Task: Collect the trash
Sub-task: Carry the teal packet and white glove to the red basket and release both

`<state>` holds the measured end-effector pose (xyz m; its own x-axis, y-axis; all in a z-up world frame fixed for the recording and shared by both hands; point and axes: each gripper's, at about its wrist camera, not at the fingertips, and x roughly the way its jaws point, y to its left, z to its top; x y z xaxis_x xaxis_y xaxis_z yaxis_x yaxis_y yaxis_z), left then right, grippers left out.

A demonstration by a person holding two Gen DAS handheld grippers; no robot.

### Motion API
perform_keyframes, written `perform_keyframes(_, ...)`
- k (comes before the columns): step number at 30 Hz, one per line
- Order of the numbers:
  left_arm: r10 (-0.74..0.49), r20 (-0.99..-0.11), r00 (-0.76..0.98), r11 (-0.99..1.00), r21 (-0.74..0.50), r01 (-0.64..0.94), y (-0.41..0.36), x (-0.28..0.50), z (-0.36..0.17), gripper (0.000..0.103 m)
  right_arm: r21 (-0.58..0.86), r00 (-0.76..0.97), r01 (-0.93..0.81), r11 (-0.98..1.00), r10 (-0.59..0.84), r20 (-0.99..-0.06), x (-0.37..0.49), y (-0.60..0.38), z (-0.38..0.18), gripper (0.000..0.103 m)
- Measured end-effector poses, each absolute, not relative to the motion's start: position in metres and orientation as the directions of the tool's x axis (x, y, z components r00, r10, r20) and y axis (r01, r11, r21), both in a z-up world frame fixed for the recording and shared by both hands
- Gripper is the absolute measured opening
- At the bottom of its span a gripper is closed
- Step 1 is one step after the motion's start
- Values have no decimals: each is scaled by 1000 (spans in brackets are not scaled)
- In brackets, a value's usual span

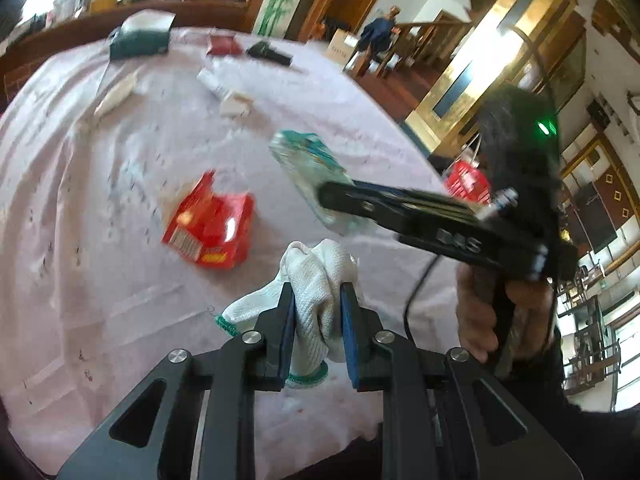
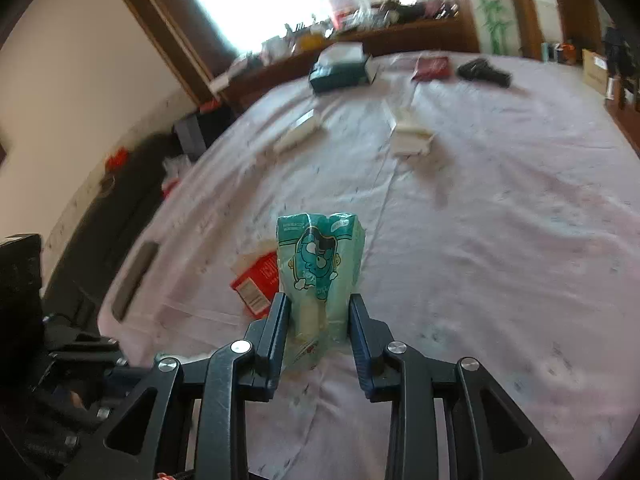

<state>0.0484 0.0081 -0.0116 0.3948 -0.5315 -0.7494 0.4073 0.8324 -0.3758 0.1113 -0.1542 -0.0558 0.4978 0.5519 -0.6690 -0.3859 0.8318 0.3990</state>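
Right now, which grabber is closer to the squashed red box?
Probably the right gripper: the red box lies just left of its fingers. The left gripper, holding a white glove, sits further back.

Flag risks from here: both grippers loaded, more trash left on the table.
1. The left gripper pinches only a fold of the white glove; its cuffs hang loose and could slip free.
2. The right gripper holds the teal wrapper by its lower end; thin film may slide out.
3. The red carton remains on the tablecloth, and neither gripper is free.
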Motion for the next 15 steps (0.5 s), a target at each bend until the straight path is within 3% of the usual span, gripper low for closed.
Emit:
perform_keyframes(6,-568,-673,473,808,-346,477,-38,29,34,20,410,669,-284,867,485,-563,49,-218,-1,31)
perform_keyframes(10,-572,-610,548,802,-277,529,-78,15,74,20,399,790,-195,896,384,-478,-2,-268,42,32)
perform_keyframes(15,-637,-540,550,752,-280,597,-125,3,116,20,384,899,-81,920,234,-370,-65,-324,87,32)
